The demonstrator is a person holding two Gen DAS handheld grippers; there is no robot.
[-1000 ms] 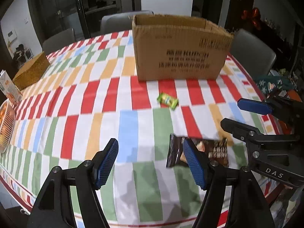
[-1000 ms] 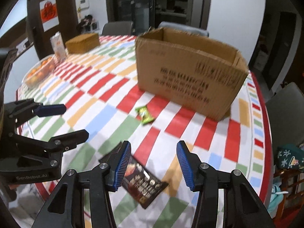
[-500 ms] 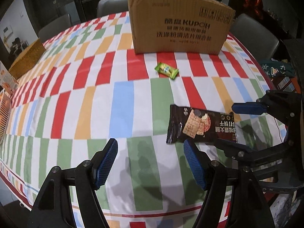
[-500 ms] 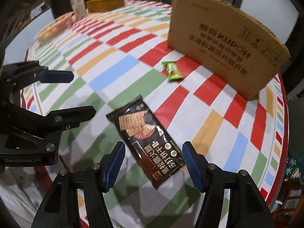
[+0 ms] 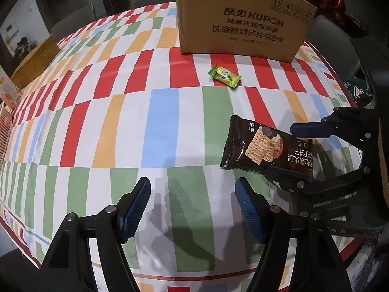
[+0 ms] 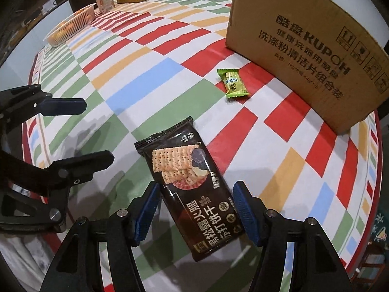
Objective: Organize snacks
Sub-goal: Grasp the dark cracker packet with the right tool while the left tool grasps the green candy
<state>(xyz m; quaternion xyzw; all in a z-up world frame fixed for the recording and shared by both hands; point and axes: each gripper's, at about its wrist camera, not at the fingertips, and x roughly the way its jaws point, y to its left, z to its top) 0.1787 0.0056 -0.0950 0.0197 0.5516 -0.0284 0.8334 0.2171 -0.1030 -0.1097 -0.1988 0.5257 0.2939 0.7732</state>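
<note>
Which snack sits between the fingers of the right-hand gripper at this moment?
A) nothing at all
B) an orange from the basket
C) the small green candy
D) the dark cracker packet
D: in the right wrist view the dark cracker packet lies flat on the tablecloth between the open right gripper fingers, while the green candy lies farther off near the cardboard box.

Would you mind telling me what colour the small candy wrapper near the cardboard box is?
The candy wrapper is bright green with a yellowish centre, clearest in the right wrist view.

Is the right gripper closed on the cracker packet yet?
No, open: right gripper straddles the cracker packet, its pads set apart.
</note>
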